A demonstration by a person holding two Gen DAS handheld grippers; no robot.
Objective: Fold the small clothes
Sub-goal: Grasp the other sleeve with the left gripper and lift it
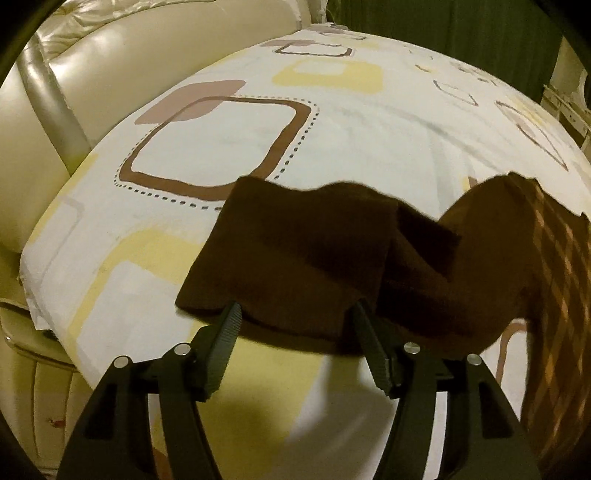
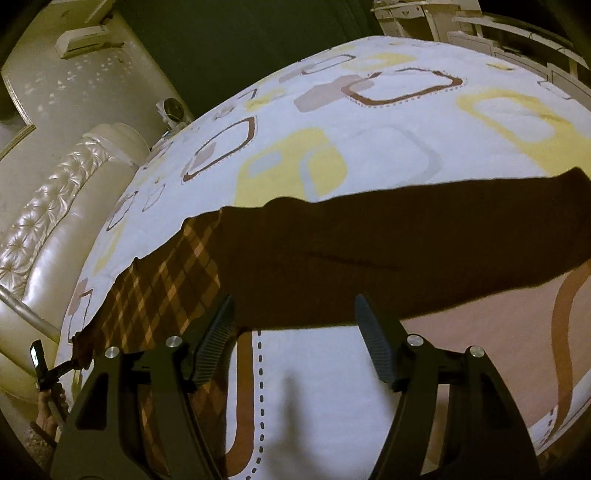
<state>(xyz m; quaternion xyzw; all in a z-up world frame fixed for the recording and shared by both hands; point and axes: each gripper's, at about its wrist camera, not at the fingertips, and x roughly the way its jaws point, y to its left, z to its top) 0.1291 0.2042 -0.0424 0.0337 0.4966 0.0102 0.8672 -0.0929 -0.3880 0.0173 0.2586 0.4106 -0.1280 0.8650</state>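
Observation:
A dark brown knitted garment (image 1: 295, 251) lies on the patterned bed sheet (image 1: 207, 147); one panel has an orange-and-brown check (image 1: 561, 266). In the left wrist view a flat, ribbed sleeve end reaches down to my left gripper (image 1: 297, 310), whose jaws stand wide apart with the sleeve's edge across their tips. In the right wrist view the garment (image 2: 369, 251) stretches across the sheet (image 2: 388, 155), and its near hem meets my right gripper (image 2: 295, 301). Those jaws are also spread wide, with no pad pressing on cloth. A hand (image 2: 48, 410) holds a black tool at the garment's left end.
A cream padded leather headboard (image 1: 110, 59) runs along the bed's left side, tufted in the right wrist view (image 2: 55, 221). A dark green curtain (image 1: 443, 26) hangs behind the bed. White furniture (image 2: 480, 33) stands at the far right. A wall air conditioner (image 2: 88, 40) is up left.

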